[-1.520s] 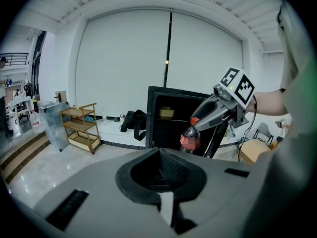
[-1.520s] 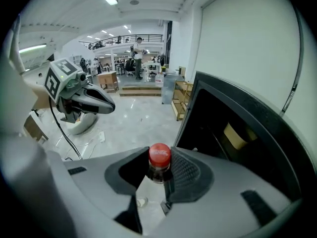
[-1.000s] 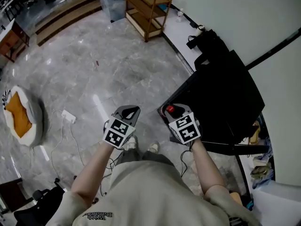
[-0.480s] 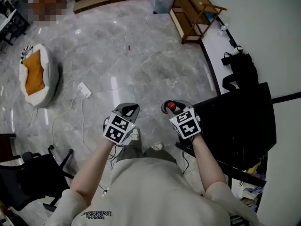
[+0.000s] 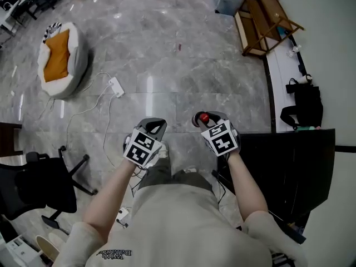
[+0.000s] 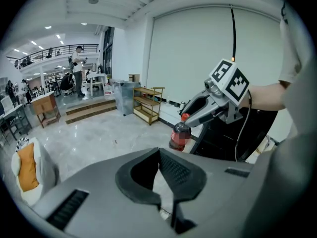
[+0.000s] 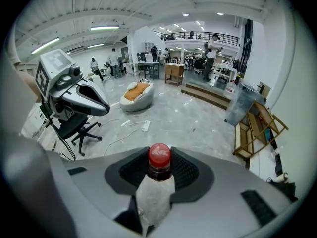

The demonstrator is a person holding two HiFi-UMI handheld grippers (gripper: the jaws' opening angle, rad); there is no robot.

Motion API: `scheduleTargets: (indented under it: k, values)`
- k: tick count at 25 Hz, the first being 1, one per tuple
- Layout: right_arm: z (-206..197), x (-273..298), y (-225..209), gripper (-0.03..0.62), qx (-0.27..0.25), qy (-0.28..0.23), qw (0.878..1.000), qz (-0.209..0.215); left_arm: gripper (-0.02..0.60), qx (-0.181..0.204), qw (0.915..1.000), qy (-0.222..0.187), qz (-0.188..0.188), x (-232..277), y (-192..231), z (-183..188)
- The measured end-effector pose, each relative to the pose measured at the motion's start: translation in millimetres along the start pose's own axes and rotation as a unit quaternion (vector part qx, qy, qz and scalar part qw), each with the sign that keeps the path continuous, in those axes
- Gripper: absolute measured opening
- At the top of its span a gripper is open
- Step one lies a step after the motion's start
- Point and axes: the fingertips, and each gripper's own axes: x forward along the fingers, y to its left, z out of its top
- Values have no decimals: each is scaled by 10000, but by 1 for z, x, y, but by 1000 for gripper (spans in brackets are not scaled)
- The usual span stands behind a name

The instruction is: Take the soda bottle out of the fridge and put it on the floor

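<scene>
**Soda bottle in our right tongs, above the floor**

Seen from the head view, we are standing and looking steeply down past our chest and forearms. Nearest to us, the right tongs [image 5: 204, 117] are clamping the neck of the soda bottle [image 6: 180, 135] just under its red cap. The bottle is hanging upright below them, in the air and touching nothing else. Beside them, the left tongs [image 5: 153, 125] are closed and empty, with their tips meeting.

A dark cabinet [image 5: 289, 166], which we are taking to be the fridge, is standing just to our right. The polished grey floor [image 5: 167, 65] is lying bare just ahead of our feet. Farther out to the left, a white power strip [image 5: 115, 86] is trailing its cable across the tiles. Beyond it there is a round cushion with an orange centre [image 5: 58, 60], and a wooden shelf unit [image 5: 267, 21] is standing far off on the right.

We are judging that the putting-down is the step in hand. To do it well, we should be keeping the bottle vertical, lowering it slowly onto the bare tile ahead, well clear of the cable, and opening the right tongs only once the base is resting flat. The floor looks hard and slick, so a tilted landing could tip the bottle.
</scene>
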Motion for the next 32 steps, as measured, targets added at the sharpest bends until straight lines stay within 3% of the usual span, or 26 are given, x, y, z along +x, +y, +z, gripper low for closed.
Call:
scheduleTargets:
  k: [10,16,32]
  values:
    - [5,79,-2,113,-96,329,9992,182,6,-174,9996,189,-118,44,45,-16]
    - [-23,120,-19,112,114,582,9982,99,6,-370,9983,393,-202,94,54,-28]
    - [-105,243,-44,114,557,1126,9921,54,6,-592,9939,893,-277,206,94,-115]
